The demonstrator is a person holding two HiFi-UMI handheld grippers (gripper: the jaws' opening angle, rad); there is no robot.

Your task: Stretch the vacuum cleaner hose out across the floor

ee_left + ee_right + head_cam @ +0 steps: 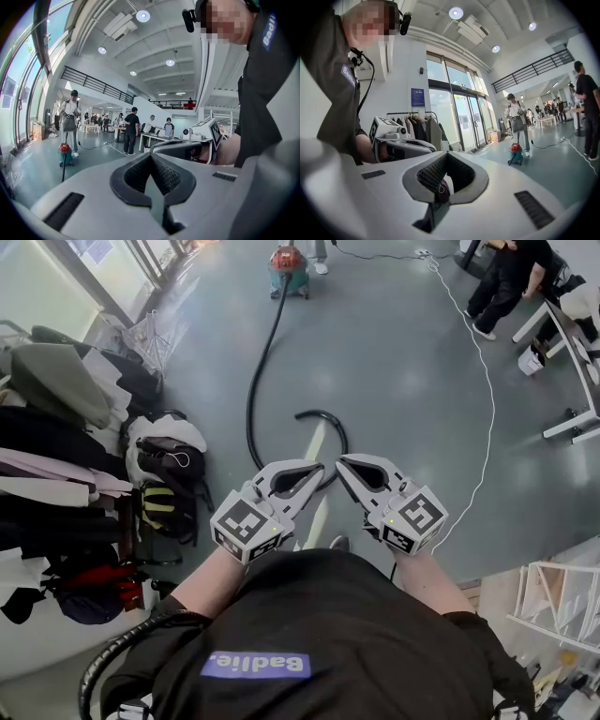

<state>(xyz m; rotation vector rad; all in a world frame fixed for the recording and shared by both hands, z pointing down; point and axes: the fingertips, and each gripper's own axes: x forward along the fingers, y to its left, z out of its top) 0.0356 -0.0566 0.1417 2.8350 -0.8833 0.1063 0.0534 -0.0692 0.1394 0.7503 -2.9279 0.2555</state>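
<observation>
- Two claws were held close in front of the person's chest, side by side and roughly level, with the forearms bent in at the elbows and the tips angled towards each other.
- Pressed together were the jaws of the left claw (315, 469), as shown in its own view (151, 157), with nothing pinched between them.
- Likewise closed tip to tip was the right claw (343, 463), seen in its own view (446, 154); no part of the task's thing was gripped, and a small dark shape in the hollow behind the tips could not be identified.
- Each claw was seen from the other's camera, just beside it and apart from it.
- Neither claw was touching the vacuum cleaner hose (258, 362), which was lying on the grey floor (403, 381).
- From the vacuum cleaner (289, 268), standing well ahead near a person's feet, the black hose was run back towards the wearer, passed beneath the claws in the head view, and was hooked forward again to a free end just beyond the tips.
- A pale floor stripe (313, 442) was crossed by that hooked bend.
- Off to the right a thin white cable (488, 390) was laid in a long curve, and on the left a clothes rack (56, 427) was standing.
</observation>
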